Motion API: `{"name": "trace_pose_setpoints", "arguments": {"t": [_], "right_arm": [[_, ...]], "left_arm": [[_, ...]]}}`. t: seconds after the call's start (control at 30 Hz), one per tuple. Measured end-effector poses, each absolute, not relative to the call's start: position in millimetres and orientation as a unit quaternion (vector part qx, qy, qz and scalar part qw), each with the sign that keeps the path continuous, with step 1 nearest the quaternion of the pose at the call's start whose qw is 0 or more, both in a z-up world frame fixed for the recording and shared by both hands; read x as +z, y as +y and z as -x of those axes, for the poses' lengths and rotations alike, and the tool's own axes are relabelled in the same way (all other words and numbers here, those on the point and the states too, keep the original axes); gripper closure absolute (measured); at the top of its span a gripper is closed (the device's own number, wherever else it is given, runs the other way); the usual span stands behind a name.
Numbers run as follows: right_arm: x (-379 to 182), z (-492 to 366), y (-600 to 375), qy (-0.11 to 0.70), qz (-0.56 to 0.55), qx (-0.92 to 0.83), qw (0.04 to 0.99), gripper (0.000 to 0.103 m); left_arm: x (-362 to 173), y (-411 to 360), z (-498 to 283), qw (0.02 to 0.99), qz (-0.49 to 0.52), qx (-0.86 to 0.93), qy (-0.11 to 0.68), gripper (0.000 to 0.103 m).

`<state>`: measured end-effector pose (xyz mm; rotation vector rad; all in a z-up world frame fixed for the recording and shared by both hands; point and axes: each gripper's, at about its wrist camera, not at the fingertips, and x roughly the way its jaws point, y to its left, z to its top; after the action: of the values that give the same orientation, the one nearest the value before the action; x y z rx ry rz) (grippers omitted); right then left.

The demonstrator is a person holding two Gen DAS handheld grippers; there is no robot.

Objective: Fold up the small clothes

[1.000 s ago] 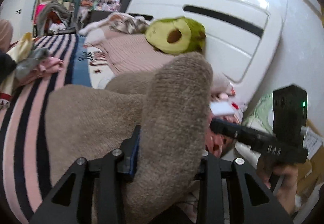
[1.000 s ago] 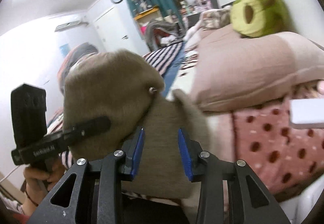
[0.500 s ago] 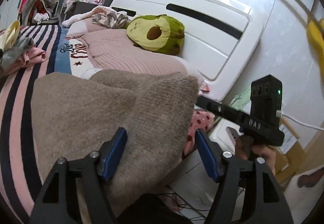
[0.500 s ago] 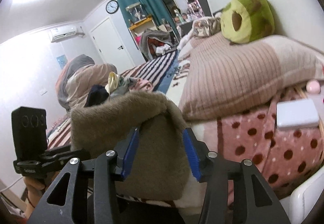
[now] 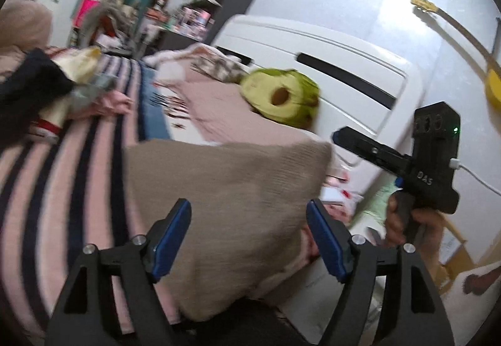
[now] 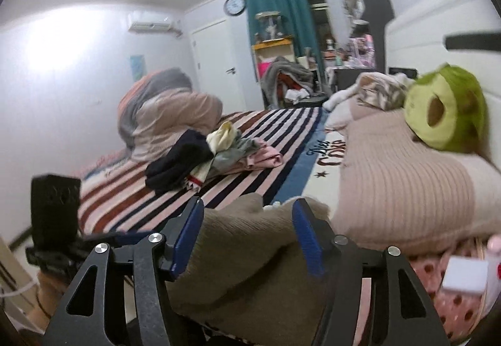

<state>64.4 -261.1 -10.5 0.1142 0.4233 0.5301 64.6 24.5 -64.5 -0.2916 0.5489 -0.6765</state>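
A tan knitted garment (image 5: 231,208) lies folded on the striped bed near its front edge; it also shows in the right wrist view (image 6: 250,255). My left gripper (image 5: 249,239) is open, its blue pads wide apart above the garment, holding nothing. My right gripper (image 6: 247,239) is open over the garment's right end, empty. The right gripper's body (image 5: 435,158) shows in the left wrist view, off the garment's far corner. The left gripper's body (image 6: 54,214) shows in the right wrist view, at the left.
A pile of unfolded small clothes (image 6: 213,155) lies on the striped blanket (image 6: 269,139) further back. A pink ribbed pillow (image 6: 404,186) with an avocado plush (image 6: 444,108) lies right. A rolled duvet (image 6: 162,108) sits behind. The white headboard (image 5: 344,64) stands at the right.
Both grippers have let go of the tan garment and opened wide. The garment, held up a second ago, now lies flat on the bed. Both grippers have pulled back.
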Motion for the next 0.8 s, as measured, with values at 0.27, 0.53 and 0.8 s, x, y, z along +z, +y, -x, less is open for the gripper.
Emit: {"name": "trace_pose_setpoints", "arguments": {"t": [0.27,0.53,0.8], "right_arm": [[-13,-94,-214,0.28,0.058,0.272,0.919,0.034],[-64,-97,-222,0.386,0.101,0.278,0.874,0.086],[-88,-80,-278,0.408,0.045,0.234,0.881,0.089]], "left_arm": [[-76,62,-66,0.902,0.163,-0.303,0.26,0.03],[-87,62,-75,0.899,0.169,-0.299,0.273,0.03],[-83,44,-77,0.897,0.15,-0.31,0.278,0.03]]}}
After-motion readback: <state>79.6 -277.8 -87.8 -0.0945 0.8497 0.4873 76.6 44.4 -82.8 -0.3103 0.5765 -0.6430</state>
